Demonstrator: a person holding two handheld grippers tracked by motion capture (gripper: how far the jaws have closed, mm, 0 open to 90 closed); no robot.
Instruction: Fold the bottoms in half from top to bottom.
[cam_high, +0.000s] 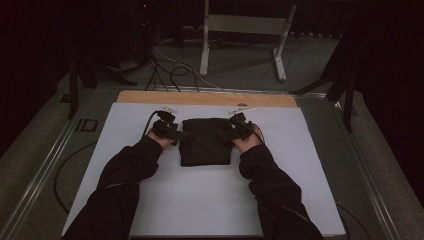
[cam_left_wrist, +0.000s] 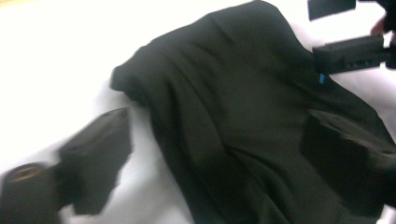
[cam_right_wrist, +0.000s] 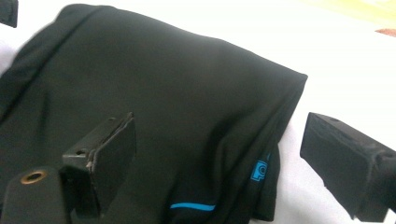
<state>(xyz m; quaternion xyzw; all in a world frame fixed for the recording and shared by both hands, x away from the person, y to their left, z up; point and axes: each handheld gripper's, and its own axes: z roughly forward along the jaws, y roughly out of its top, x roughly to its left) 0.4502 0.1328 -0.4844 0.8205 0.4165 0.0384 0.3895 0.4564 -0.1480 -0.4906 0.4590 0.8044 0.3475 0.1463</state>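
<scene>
A black folded garment (cam_high: 205, 145) lies in the middle of the white sheet (cam_high: 210, 200). My left gripper (cam_high: 176, 134) is at the garment's left edge and my right gripper (cam_high: 226, 134) at its right edge. In the left gripper view the jaws stand wide open around the cloth's (cam_left_wrist: 224, 93) edge: one finger (cam_left_wrist: 98, 158) over the white sheet, the other over the fabric, neither pressing. The right gripper (cam_right_wrist: 224, 163) is open too, with the folded edge and its blue logo (cam_right_wrist: 259, 170) between the jaws, one finger (cam_right_wrist: 345, 163) beside the cloth (cam_right_wrist: 163, 84).
The sheet covers a wooden table whose far edge (cam_high: 205, 98) shows. Beyond it stand a metal frame (cam_high: 245, 25) and loose cables (cam_high: 170, 70) on the floor. Dark stand legs (cam_high: 345, 85) flank the table's far corners. Metal rails run along both sides.
</scene>
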